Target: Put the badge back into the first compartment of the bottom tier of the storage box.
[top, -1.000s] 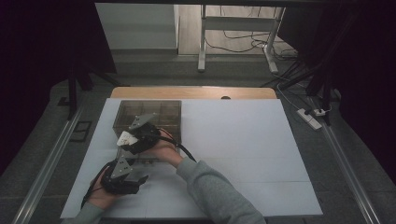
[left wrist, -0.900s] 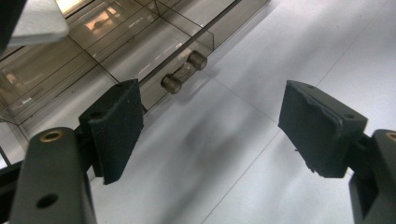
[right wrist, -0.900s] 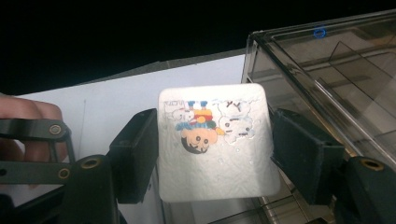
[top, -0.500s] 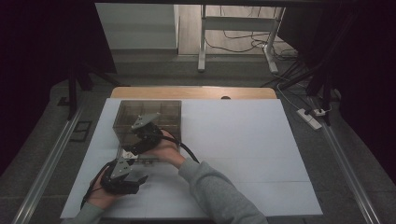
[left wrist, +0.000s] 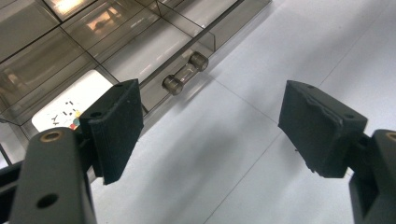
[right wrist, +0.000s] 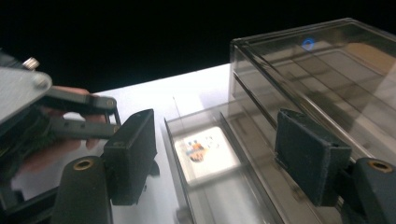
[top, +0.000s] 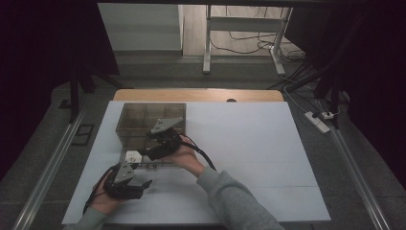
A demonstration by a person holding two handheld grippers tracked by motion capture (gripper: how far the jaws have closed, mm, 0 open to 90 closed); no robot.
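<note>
Smoky clear plastic made up the drawer box (top: 151, 125), far of my hands at the table's (top: 268, 163) left. My left gripper (top: 140, 184) hung near, jaws spread wide and empty, facing the drawer's knob handle (left wrist: 185, 73). The drawer (right wrist: 219, 163) stood pulled out toward me, a white card (top: 131, 156) lying inside. My right gripper (top: 152, 152), also spread and empty, hovered over it. I judged the card needed a low, square approach, one jaw slipping under its edge.

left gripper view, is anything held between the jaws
No, the left gripper is open with only bare white table between its jaws, and the drawer handle lies beyond them.
</note>
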